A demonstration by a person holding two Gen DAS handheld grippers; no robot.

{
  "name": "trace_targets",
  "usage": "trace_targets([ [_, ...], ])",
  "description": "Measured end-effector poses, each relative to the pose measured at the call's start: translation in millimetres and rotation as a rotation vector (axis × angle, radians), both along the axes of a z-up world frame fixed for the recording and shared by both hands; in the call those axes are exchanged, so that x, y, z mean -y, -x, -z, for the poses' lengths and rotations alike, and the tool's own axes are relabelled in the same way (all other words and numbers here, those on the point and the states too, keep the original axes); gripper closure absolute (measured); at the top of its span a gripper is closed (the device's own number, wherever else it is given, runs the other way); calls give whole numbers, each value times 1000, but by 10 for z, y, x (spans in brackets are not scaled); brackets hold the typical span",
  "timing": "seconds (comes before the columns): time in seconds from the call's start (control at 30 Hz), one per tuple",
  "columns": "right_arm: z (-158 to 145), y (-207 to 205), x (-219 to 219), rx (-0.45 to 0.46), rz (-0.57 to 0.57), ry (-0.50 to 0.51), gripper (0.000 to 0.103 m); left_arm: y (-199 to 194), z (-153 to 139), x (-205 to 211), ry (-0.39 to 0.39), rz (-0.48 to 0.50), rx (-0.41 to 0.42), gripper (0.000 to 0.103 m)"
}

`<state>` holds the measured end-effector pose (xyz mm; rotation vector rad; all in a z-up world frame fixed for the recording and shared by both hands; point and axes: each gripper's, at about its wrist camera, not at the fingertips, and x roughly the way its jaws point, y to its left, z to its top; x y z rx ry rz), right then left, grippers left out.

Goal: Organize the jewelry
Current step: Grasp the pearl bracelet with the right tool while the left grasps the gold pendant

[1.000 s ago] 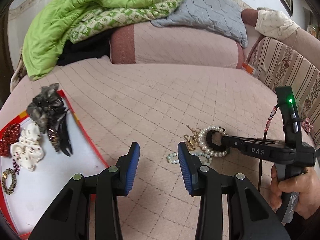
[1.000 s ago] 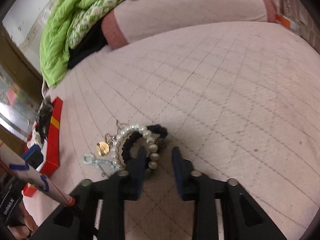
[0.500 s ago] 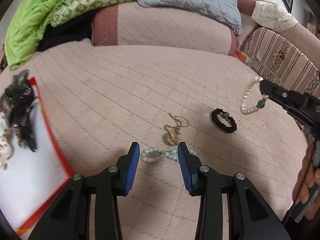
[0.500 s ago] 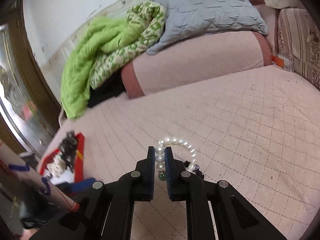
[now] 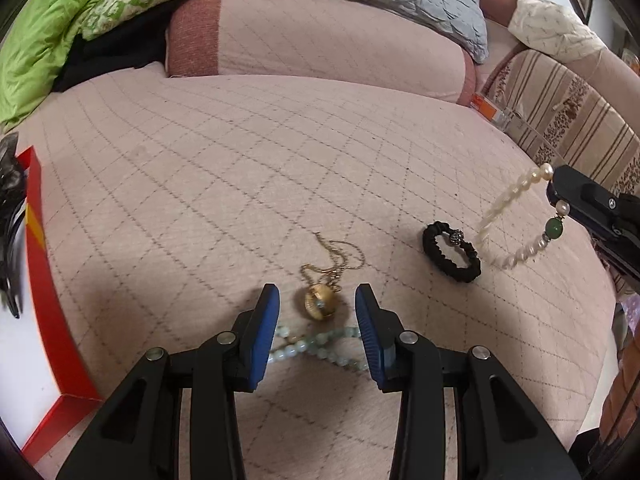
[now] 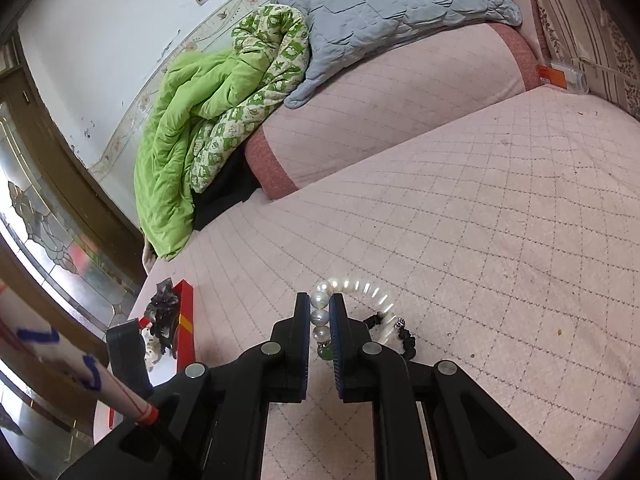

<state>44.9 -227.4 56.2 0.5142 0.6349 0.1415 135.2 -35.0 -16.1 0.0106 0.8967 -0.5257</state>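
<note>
Four pieces. Pearl bracelet (image 6: 352, 292): pinched in right tongs (image 6: 320, 322), lifted, swinging; could slip free. Left tongs (image 5: 316, 316): wide, straddling gold pendant (image 5: 320, 302); green beads (image 5: 320, 346) at 6 o'clock may snag. Black band (image 5: 452, 250): on bed, 2 o'clock.

A: Where's open room on the bed (image 5: 248, 168)?
B: The wide quilted middle, up to the bolster (image 5: 320, 44) at the head.
A: And obstacles?
B: The red tray (image 5: 44, 280) along the left edge; pendant (image 5: 320, 301), green beads (image 5: 320, 344) and black band (image 5: 452, 250) cluster near the foot.
</note>
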Motion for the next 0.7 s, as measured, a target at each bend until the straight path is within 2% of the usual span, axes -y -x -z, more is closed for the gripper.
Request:
trace_targets([
  [0.1, 27, 0, -6, -9, -3, -7, 92, -11, 28, 44, -39, -19, 15, 71],
  [0.23, 27, -8, -33, -9, -4, 2, 92, 4, 21, 52, -87, -57, 37, 91],
  [0.37, 21, -17, -30, -9, 0, -4, 92, 28, -31, -3, -61, -55, 47, 93],
  [0.7, -67, 9, -179, 25, -33, 16, 92, 279, -500, -242, 1, -35, 188, 94],
])
